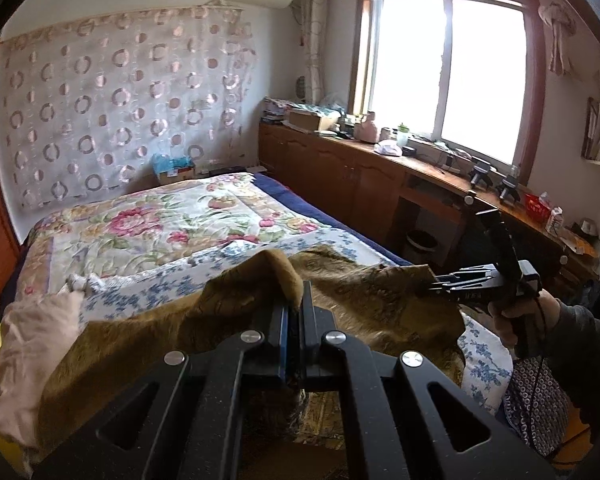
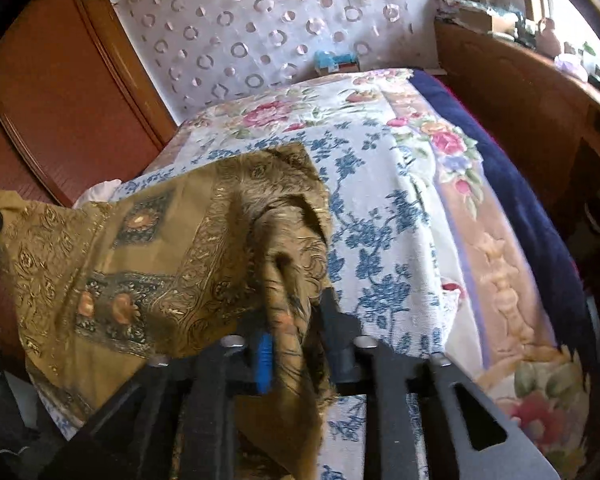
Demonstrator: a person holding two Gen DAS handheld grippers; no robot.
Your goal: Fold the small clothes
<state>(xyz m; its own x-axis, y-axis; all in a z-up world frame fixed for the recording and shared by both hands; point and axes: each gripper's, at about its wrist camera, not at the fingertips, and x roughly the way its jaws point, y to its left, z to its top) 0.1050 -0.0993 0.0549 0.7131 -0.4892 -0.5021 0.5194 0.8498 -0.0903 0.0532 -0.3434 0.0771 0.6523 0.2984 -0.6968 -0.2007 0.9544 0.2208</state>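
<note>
Pinching patterned olive cloth (image 1: pixel 380 300), both grippers

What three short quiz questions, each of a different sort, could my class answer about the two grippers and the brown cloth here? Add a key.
1. True or false: both the left gripper and the right gripper are shut on the cloth.
2. Multiple choice: the cloth is held above A) a wooden floor, B) the bed, C) a desk.
3. Fill in: in the left wrist view, the pink garment lies to the ___ of the cloth.

Key: 1 true; 2 B; 3 left.
</note>
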